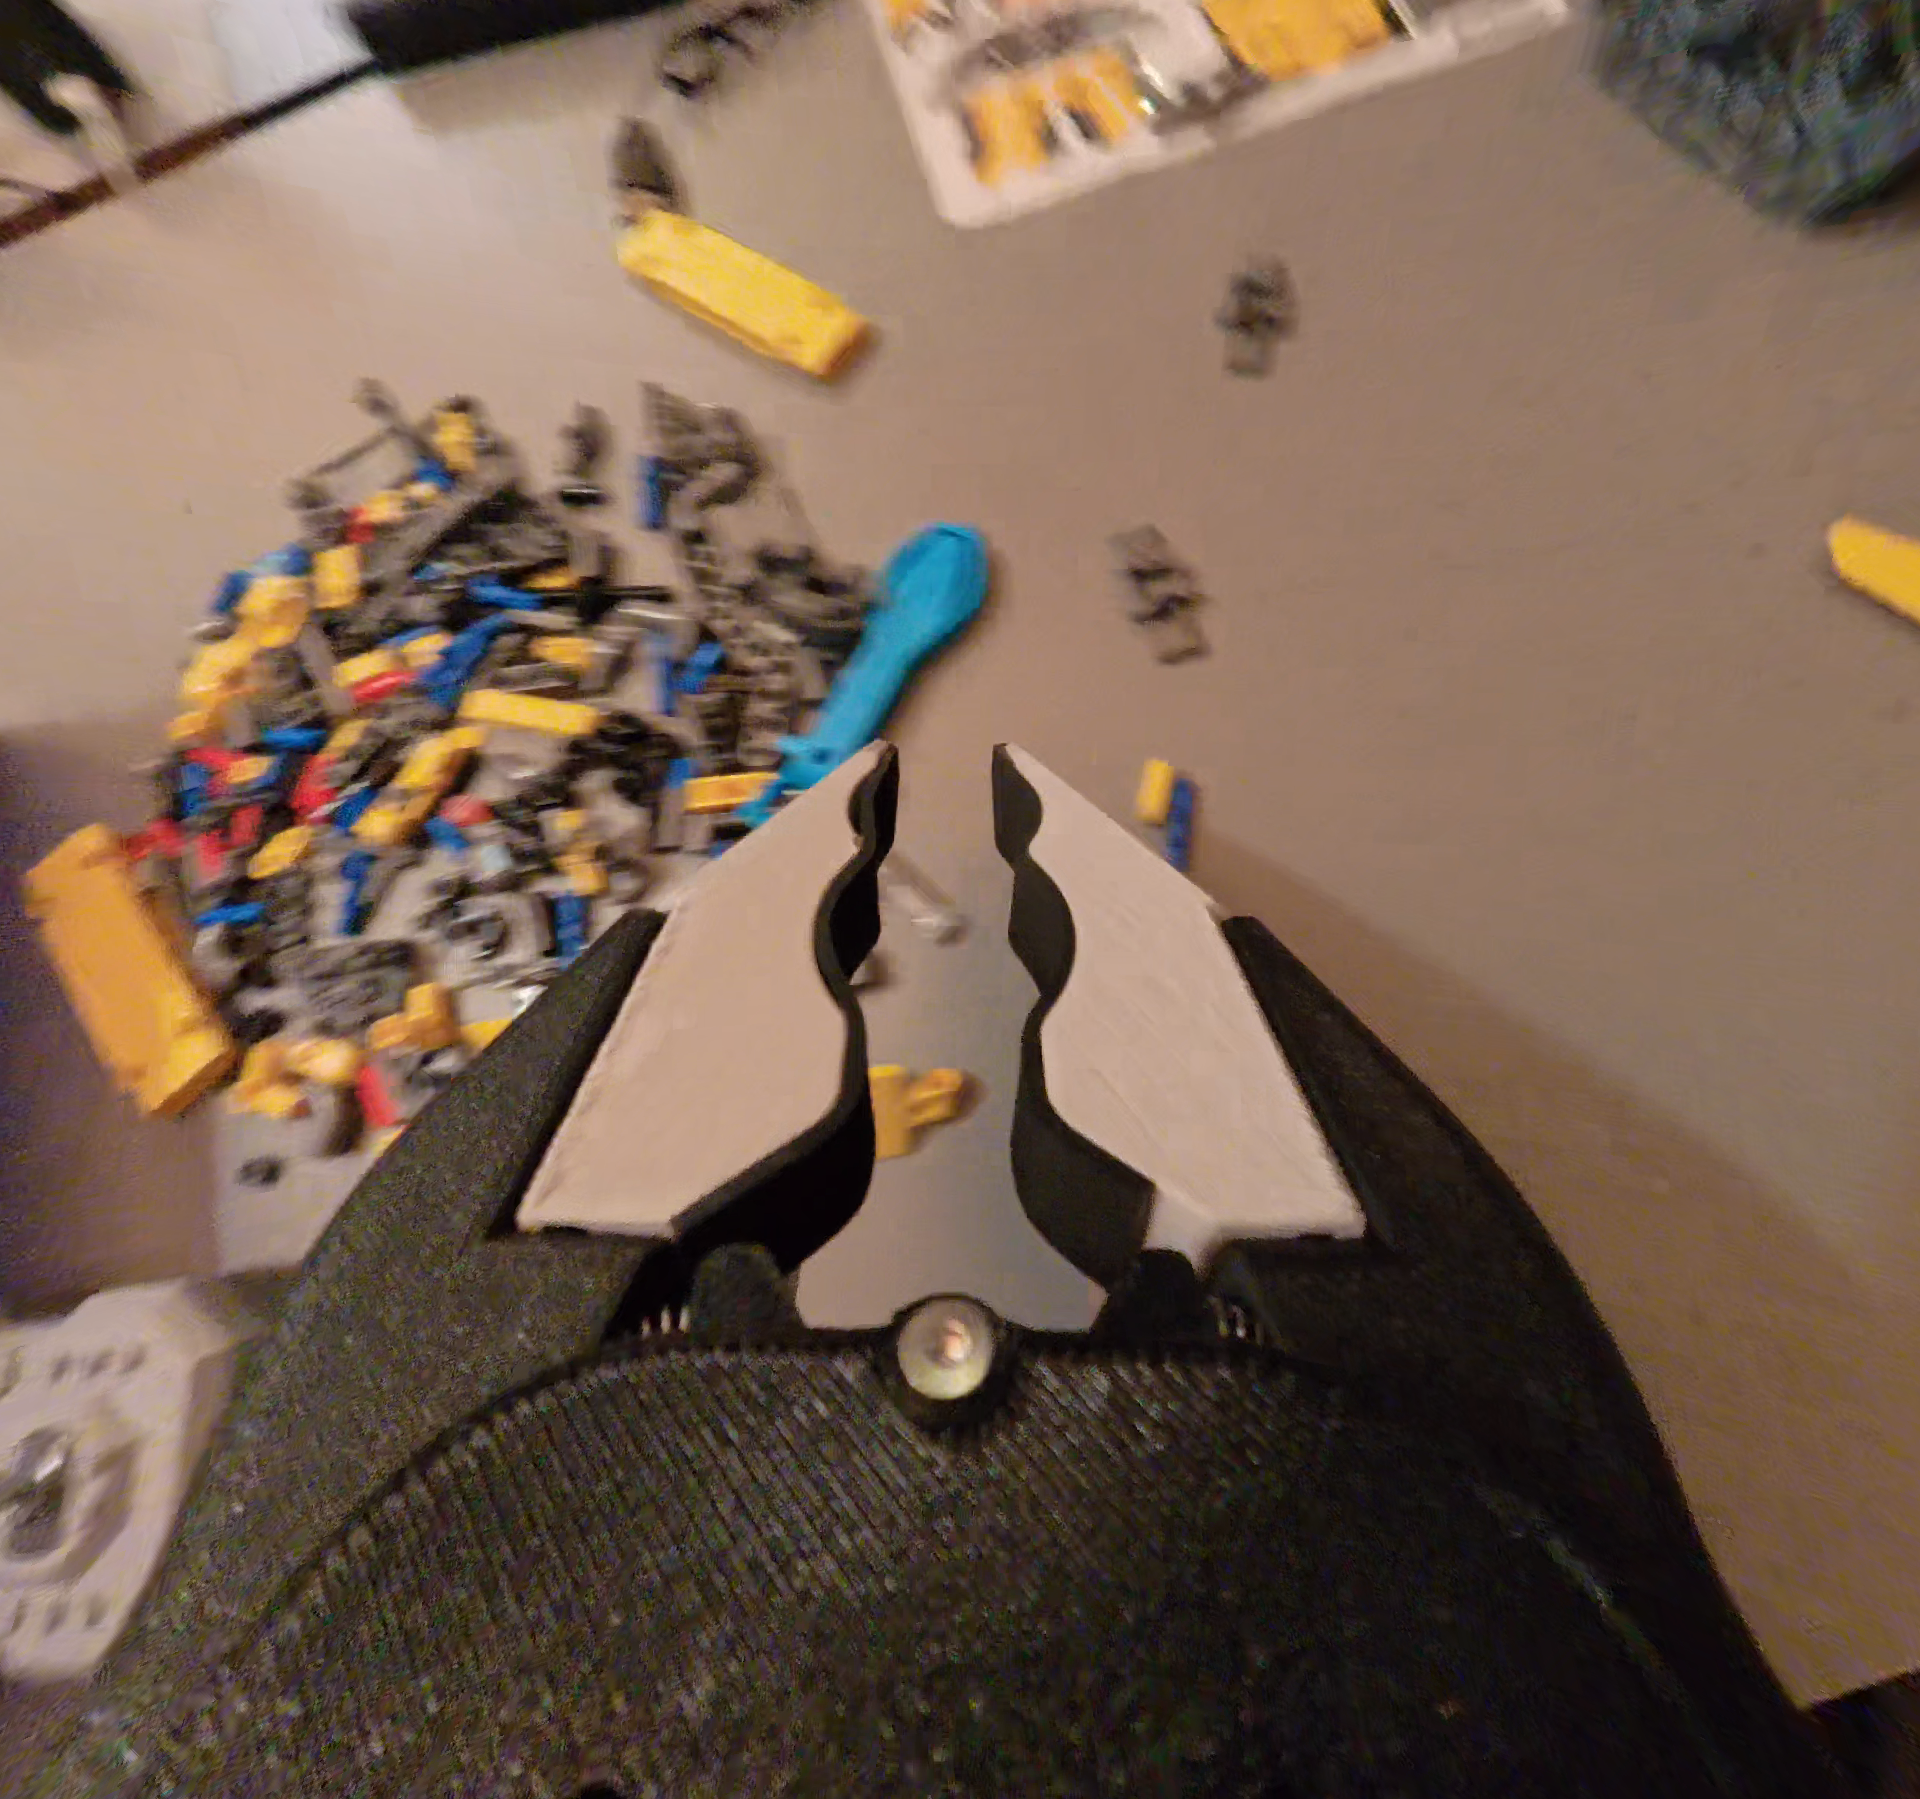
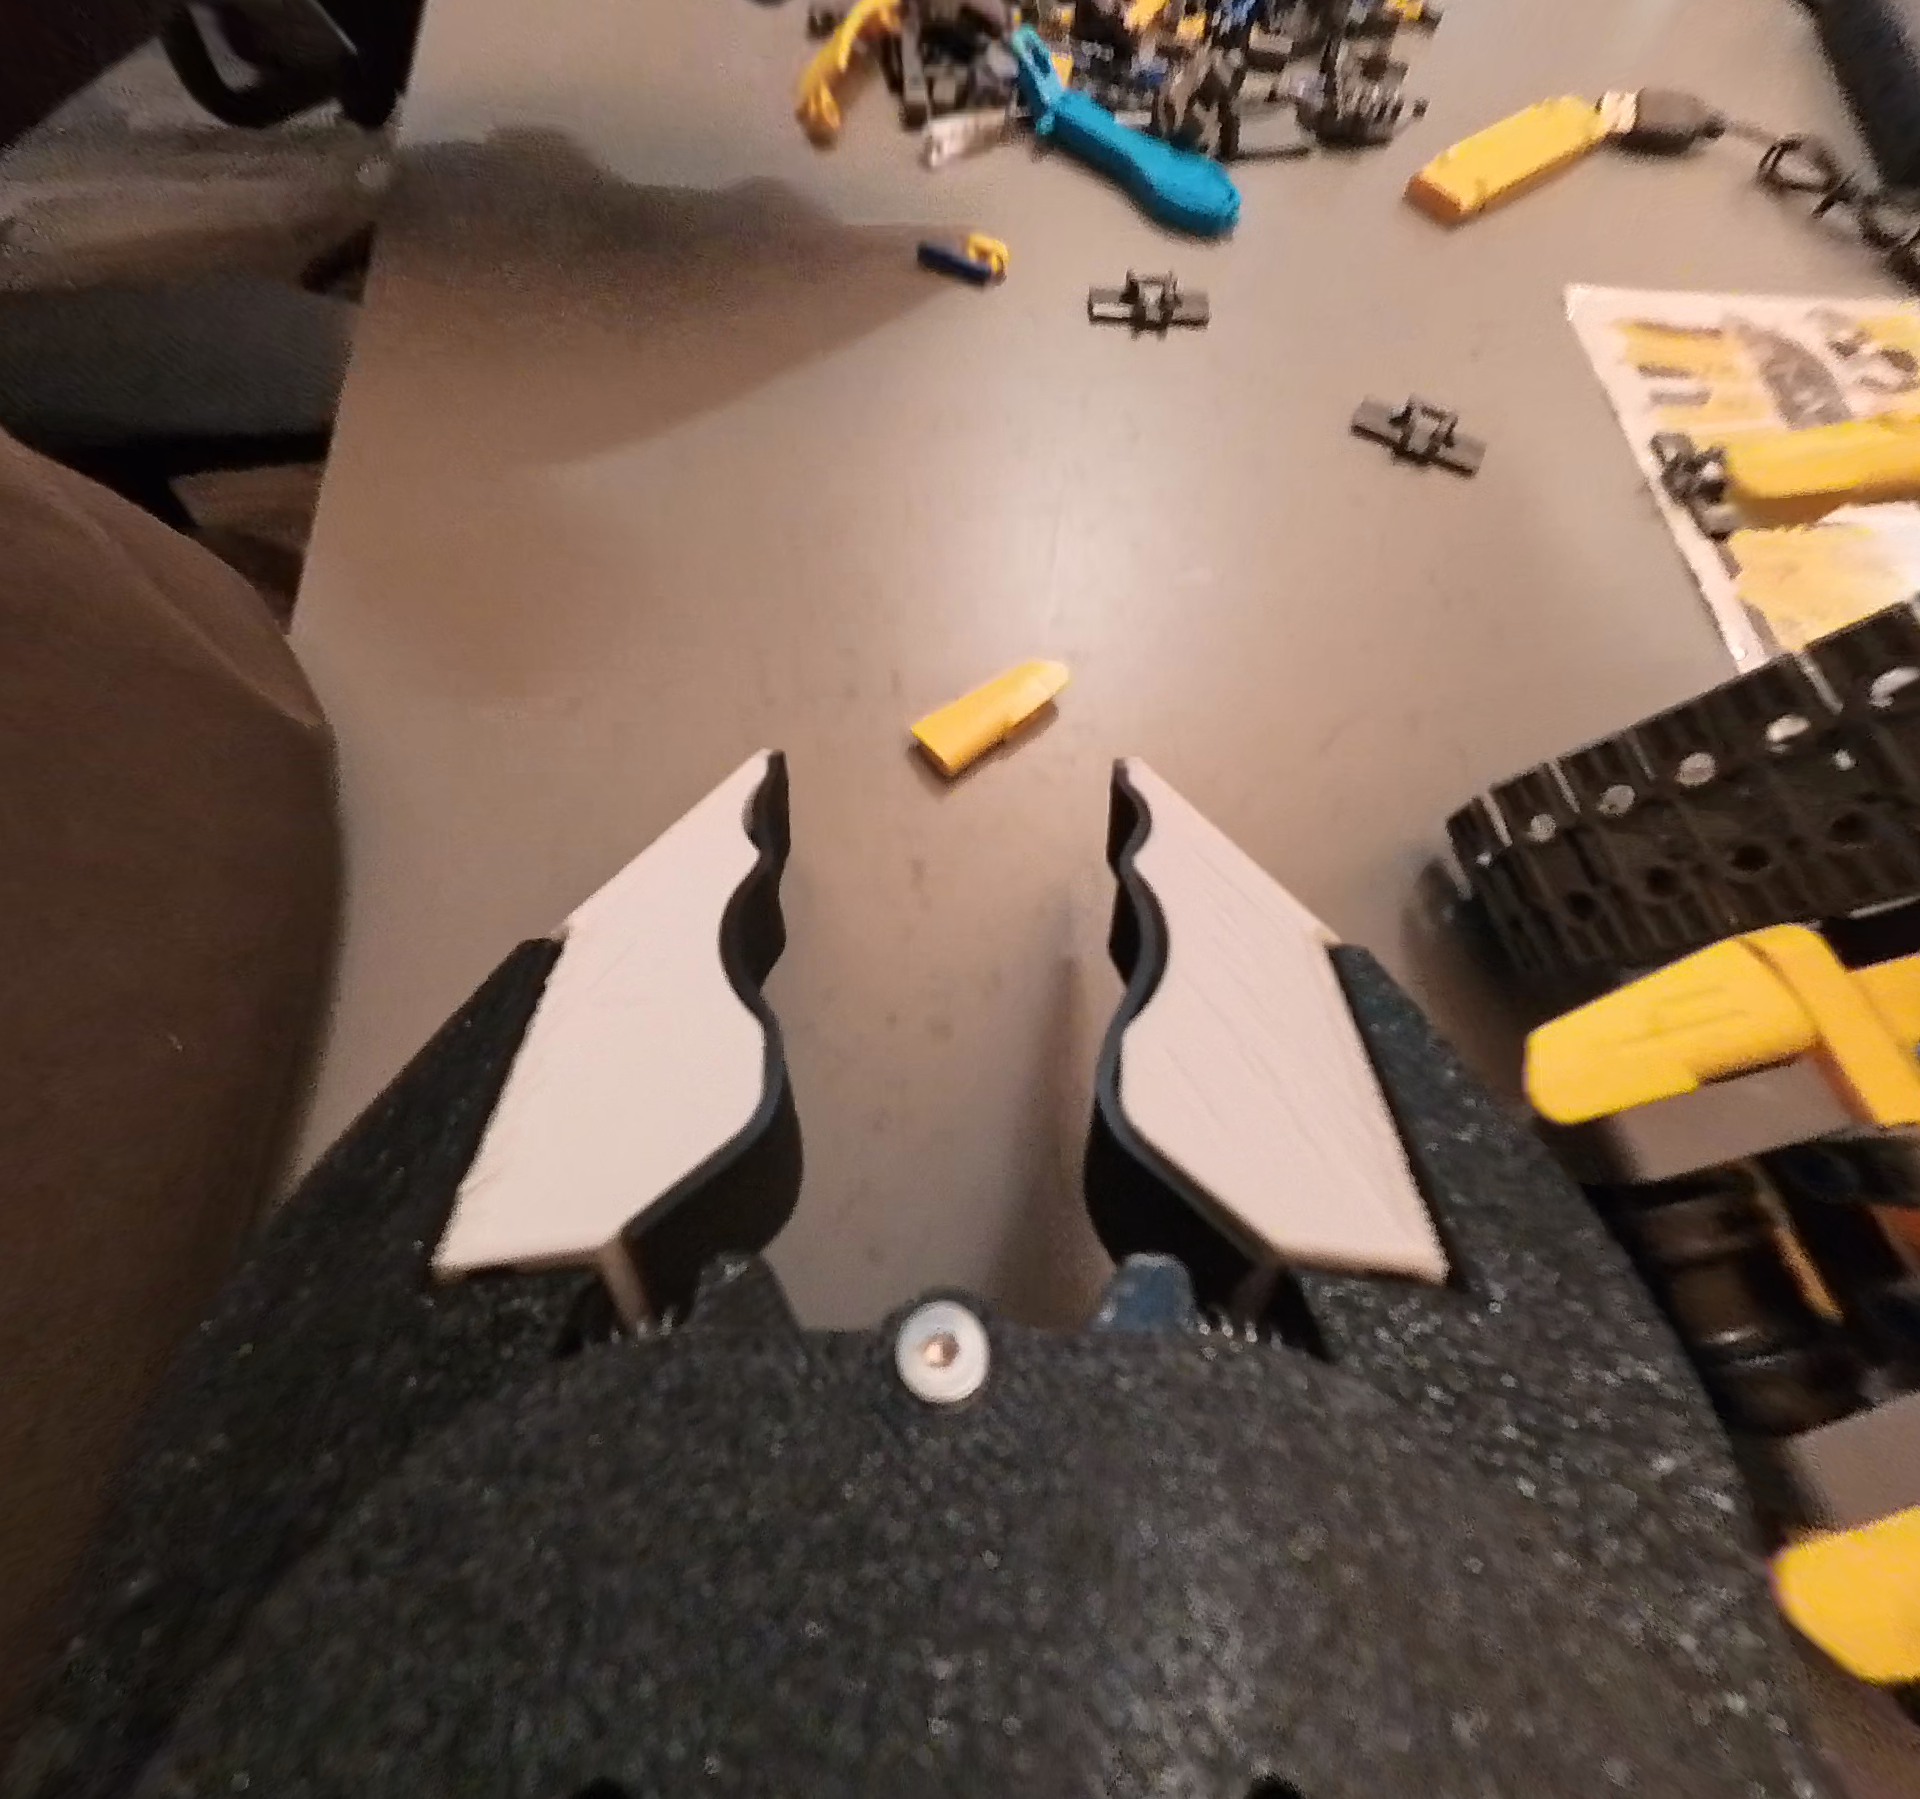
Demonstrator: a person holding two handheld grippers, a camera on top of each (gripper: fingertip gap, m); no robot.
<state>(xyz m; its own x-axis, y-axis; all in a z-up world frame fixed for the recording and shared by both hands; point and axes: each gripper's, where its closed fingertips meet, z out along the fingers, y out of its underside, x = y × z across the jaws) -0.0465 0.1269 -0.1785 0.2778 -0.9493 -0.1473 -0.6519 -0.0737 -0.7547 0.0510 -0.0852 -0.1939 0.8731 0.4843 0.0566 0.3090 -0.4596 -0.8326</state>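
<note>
The left gripper (image 1: 943, 762) hangs slightly parted and empty above the table (image 1: 1455, 814), just beside the brick pile (image 1: 468, 731). A blue tool (image 1: 894, 648) lies diagonally, its broad end away. The right gripper (image 2: 948, 773), wide apart and empty, faces a small yellow piece (image 2: 987, 715) pointing up-right; only this view shows the tracked model (image 2: 1714, 814).

Both the left gripper (image 1: 943, 762) and the right gripper (image 2: 948, 770) have a coarse, speckled black printed body, 2 pale grey wedge fingers (image 1: 748, 1001) lined with wavy black pads (image 2: 764, 918), and 1 silver screw (image 1: 943, 1349) centred at the base. A brown sleeve (image 2: 135, 866) shows beside the right one.
</note>
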